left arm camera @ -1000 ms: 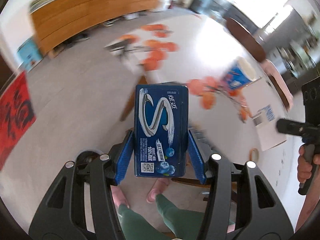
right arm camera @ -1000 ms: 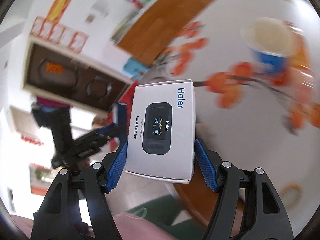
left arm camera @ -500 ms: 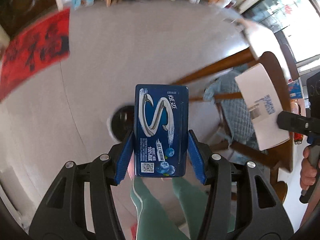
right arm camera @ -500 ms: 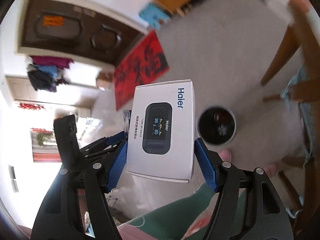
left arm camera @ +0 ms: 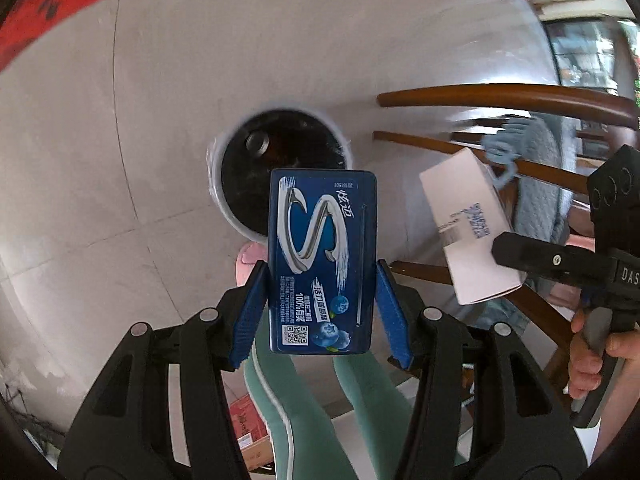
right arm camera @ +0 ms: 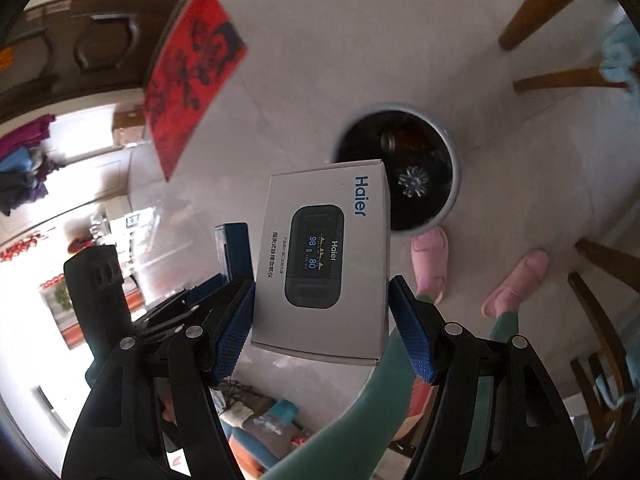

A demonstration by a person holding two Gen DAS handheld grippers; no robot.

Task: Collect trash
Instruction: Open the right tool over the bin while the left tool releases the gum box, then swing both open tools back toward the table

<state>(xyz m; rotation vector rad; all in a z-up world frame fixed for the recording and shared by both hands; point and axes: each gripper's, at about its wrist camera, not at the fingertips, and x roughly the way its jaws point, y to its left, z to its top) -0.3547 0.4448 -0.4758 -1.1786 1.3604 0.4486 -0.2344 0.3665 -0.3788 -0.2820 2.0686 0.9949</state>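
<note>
Floor bin [left arm camera: 280, 168] | contents dark, blurred | blue pack [left arm camera: 322, 264] covers rim

Home: slippers [right arm camera: 431, 262], dining chairs [left arm camera: 500, 100]

Bin [left arm camera: 240, 184] on floor [left arm camera: 160, 120] before slippers [right arm camera: 430, 256], chair legs [left arm camera: 500, 98] beside it

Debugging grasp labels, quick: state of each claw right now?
Left claw: closed on the blue gum pack.
Right claw: closed on the white Haier box.
</note>
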